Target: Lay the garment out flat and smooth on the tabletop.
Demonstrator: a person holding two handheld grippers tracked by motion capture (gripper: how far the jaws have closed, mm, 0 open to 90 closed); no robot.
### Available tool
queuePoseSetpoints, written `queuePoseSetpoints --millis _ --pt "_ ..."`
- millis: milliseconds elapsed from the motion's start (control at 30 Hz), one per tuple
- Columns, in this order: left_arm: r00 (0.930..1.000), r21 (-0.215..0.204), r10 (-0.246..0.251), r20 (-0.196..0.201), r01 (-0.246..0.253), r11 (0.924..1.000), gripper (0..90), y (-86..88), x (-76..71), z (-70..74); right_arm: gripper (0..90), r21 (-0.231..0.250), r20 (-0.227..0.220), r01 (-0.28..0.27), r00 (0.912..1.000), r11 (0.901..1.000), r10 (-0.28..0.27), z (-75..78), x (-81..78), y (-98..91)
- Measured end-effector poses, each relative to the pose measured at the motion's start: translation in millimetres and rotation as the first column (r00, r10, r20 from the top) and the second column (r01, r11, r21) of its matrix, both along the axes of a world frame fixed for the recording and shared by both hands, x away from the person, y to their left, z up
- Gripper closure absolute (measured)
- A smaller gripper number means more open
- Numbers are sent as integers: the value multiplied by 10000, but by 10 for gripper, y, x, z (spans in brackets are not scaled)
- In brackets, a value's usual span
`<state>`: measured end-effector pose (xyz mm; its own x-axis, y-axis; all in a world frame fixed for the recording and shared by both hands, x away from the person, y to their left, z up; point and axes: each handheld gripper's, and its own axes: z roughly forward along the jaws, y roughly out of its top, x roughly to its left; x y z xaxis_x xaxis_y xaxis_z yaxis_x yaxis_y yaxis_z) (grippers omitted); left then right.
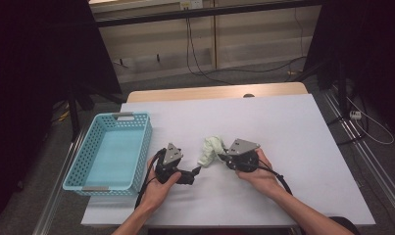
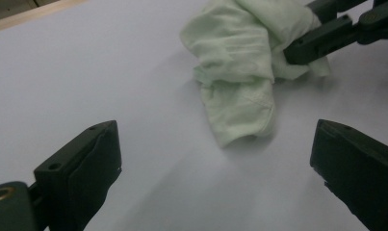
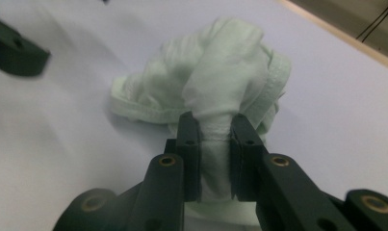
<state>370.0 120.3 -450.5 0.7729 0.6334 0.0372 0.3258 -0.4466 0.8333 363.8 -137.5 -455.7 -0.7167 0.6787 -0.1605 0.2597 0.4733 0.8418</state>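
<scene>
A crumpled pale green cloth (image 1: 210, 150) lies on the white table (image 1: 283, 132) between my two hands. My right gripper (image 3: 214, 129) is shut on a bunched fold of the cloth (image 3: 215, 86), with fabric squeezed between its black jaws. In the left gripper view that same cloth (image 2: 239, 72) lies ahead, with the right gripper's jaws pinching its far side. My left gripper (image 2: 215, 154) is open, its jaws spread wide on bare table just short of the cloth's near end. From above, the left gripper (image 1: 197, 171) sits left of the cloth and the right gripper (image 1: 220, 155) on its right side.
A light blue perforated basket (image 1: 87, 166) stands at the table's left edge, left of my left hand. The table's wooden far edge (image 1: 214, 92) runs along the back. Cables lie on the floor beyond.
</scene>
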Motion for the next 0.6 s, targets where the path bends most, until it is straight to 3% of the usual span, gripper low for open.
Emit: queuePoseSetpoints --millis 200,267,400,533,600 --pt "9990 -104 -331 287 334 9994 58 -93 -5 -6 783 616 32 -109 9999 9980 107 71 -20 -43" --pt "9987 170 -225 450 218 9996 63 -141 1 10 786 882 1 -120 9999 9960 121 101 -16 -53" --pt "9986 195 -324 415 316 9993 100 -185 -5 49 788 1242 96 -232 9997 9920 222 204 -25 -59" --pt "9979 606 -588 -287 604 9963 173 -234 -30 26 793 1786 105 -365 9993 9832 352 306 -28 -61" --pt "9973 780 -595 -437 628 9950 205 -248 -36 15 793 1998 141 -465 9989 9787 446 357 -38 -52"
